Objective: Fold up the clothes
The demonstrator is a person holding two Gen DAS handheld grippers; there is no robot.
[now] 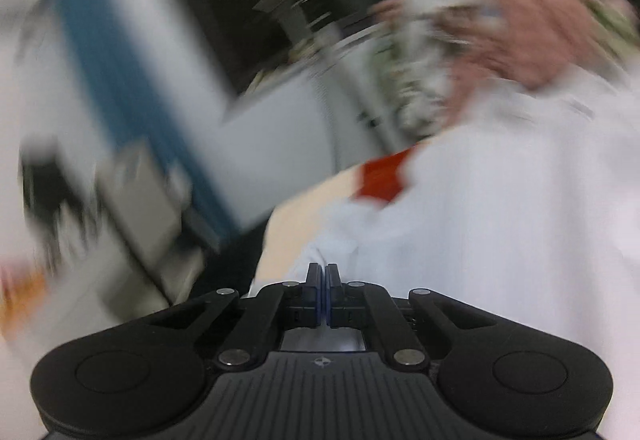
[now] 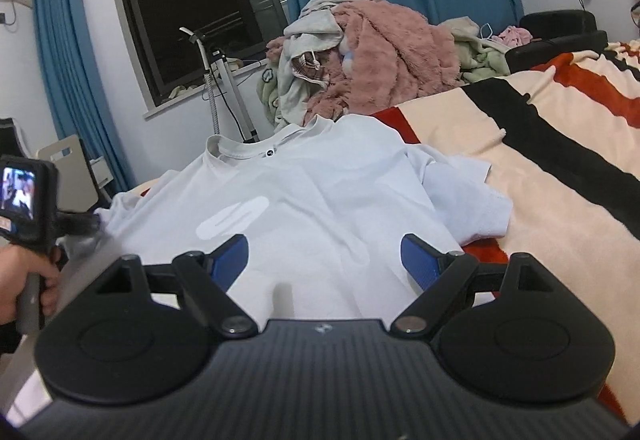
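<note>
1. A white T-shirt [image 2: 304, 200] lies across the middle of the right wrist view, spread on a striped blanket [image 2: 560, 160] with its collar toward the top of the frame and its chest facing up.
2. The sleeve at the right of the frame is bunched and partly turned under; the body shows no fold line across it, so the shirt reads as laid out flat, not folded.
3. The right gripper [image 2: 324, 260] sits at the bottom centre over the shirt's lower part, its blue-padded jaws spread wide with nothing between them.
4. The left gripper [image 1: 323, 276] has its jaws pressed together. In that blurred view white cloth lies right at the tips, and it appears to be pinching the shirt's edge, though the blur leaves this unsure.
5. At the left edge of the right wrist view, a hand [image 2: 24, 276] holds that gripper's handle just beside the shirt's side.
6. A pile of clothes [image 2: 360, 52], pink, grey and green, is heaped at the upper centre beyond the collar, all unfolded.
7. My judgement: the shirt's sleeves and body are yet to be folded, and the pile remains.
</note>
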